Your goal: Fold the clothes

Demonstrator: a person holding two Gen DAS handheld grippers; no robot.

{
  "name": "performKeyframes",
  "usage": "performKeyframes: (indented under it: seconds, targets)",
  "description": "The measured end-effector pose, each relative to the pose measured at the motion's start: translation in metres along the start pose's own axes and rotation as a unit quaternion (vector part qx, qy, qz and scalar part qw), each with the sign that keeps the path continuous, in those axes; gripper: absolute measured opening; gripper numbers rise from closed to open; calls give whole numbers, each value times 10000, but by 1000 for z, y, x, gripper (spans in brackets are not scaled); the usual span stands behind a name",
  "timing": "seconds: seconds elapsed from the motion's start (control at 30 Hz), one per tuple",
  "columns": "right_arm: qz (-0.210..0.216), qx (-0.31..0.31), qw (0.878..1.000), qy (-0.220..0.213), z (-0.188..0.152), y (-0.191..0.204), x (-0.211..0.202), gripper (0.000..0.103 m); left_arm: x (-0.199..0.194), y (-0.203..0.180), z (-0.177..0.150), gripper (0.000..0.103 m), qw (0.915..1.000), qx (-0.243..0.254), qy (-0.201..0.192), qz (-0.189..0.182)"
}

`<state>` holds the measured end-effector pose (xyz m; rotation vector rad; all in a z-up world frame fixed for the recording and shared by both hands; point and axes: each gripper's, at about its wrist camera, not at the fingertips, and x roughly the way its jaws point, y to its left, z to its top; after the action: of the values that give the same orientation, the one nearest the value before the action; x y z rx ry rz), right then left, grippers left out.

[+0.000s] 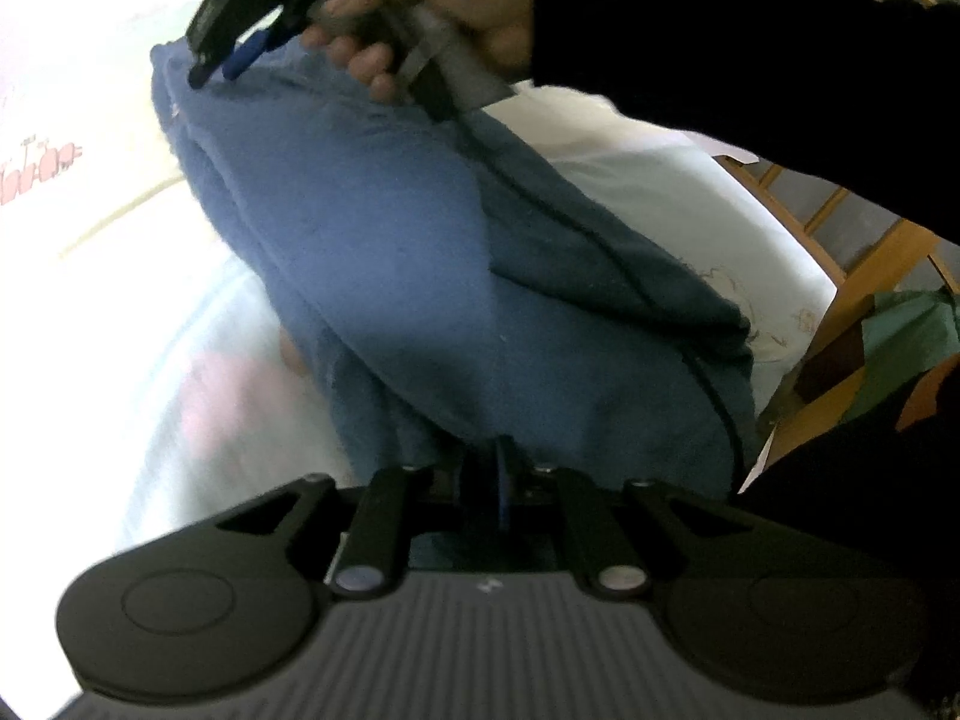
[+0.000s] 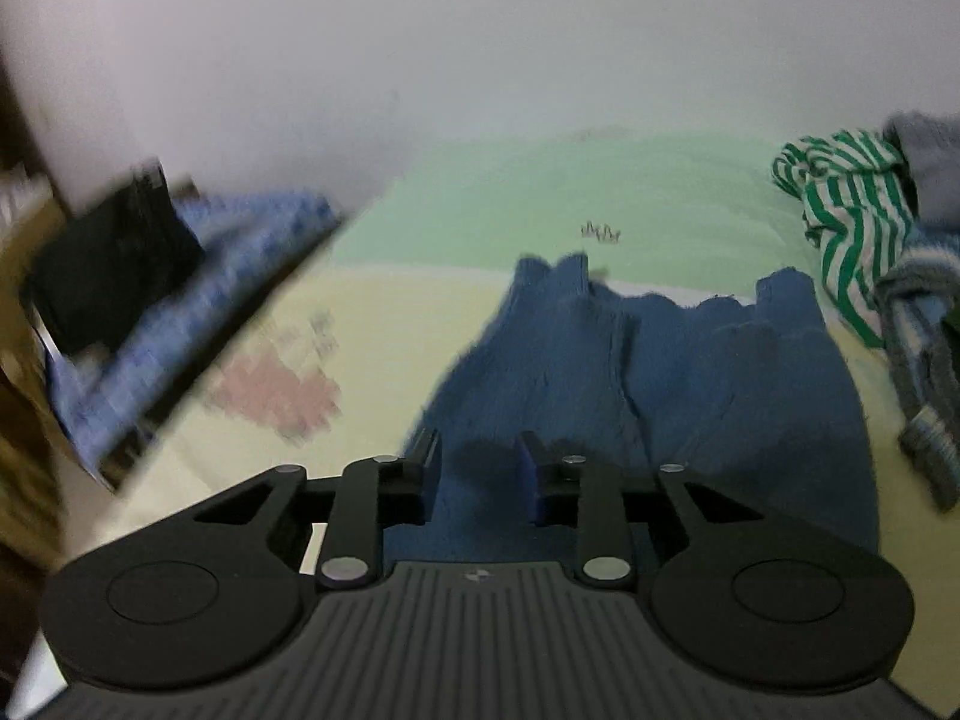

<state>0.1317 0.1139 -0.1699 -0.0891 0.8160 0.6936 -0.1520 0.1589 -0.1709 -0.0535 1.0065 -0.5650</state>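
A blue fleecy garment point(image 1: 384, 252) lies bunched on the bed sheet point(image 1: 108, 312). My left gripper point(image 1: 499, 471) is shut on its near edge, with cloth gathered around the closed jaws. At the garment's far end, a hand point(image 1: 432, 12) holds my right gripper point(image 1: 217, 67) with its fingertips just above the cloth. In the right wrist view, the same blue garment point(image 2: 690, 372) spreads under my right gripper point(image 2: 479, 471). Its jaws stand apart and its pads press on nothing.
A green-and-white striped garment point(image 2: 846, 222) and grey-blue clothes point(image 2: 924, 372) are piled at the right. A blue checked cloth point(image 2: 204, 300) with a black object point(image 2: 114, 264) on it sits at the left. A wooden frame point(image 1: 852, 252) runs along the bed's edge.
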Motion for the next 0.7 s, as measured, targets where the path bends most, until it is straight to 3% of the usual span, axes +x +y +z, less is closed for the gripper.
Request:
performKeyframes:
  seconds: [0.1, 0.33, 0.5, 0.7]
  targets:
    - [-254, -219, 9994, 93, -2, 2, 19, 20, 0, -4, -2, 4, 10000, -34, 18, 32]
    - [-585, -452, 9973, -10, 1, 11, 25, 20, -10, -12, -9, 6, 9994, -231, -21, 254]
    - [149, -20, 9999, -35, -23, 2, -30, 22, -33, -7, -24, 27, 9966, -624, -243, 489]
    - [866, -384, 9951, 270, -81, 10, -96, 23, -49, 5, -35, 28, 9912, -1163, -476, 405]
